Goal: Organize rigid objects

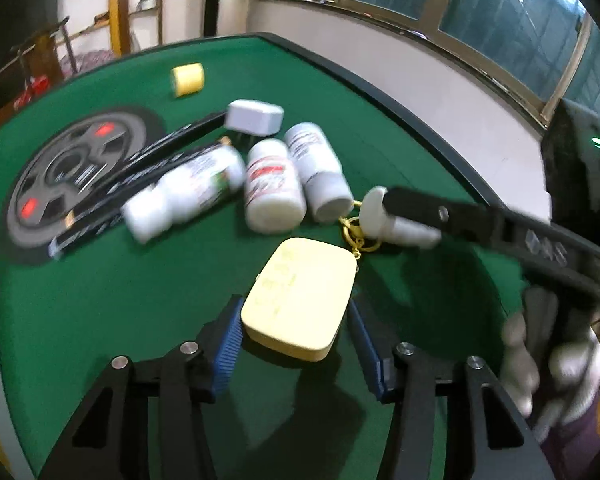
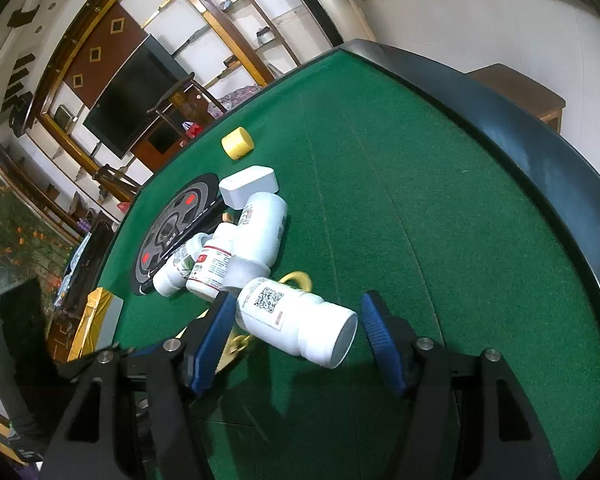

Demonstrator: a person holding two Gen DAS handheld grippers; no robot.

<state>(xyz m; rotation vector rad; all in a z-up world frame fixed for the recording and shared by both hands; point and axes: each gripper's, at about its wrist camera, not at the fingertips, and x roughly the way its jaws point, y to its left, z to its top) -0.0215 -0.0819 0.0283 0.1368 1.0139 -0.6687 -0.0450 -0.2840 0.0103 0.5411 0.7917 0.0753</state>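
Though blurred, bottles [image 1: 274, 184] crowd together.

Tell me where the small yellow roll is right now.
The small yellow roll lies alone on the green table near its far edge, beyond the white box and the cluster of white bottles. The right wrist view shows it too.

Black angular linkage arms, silver screws, ribbed blue jaws, white-gloved hand [image 1: 556, 368]
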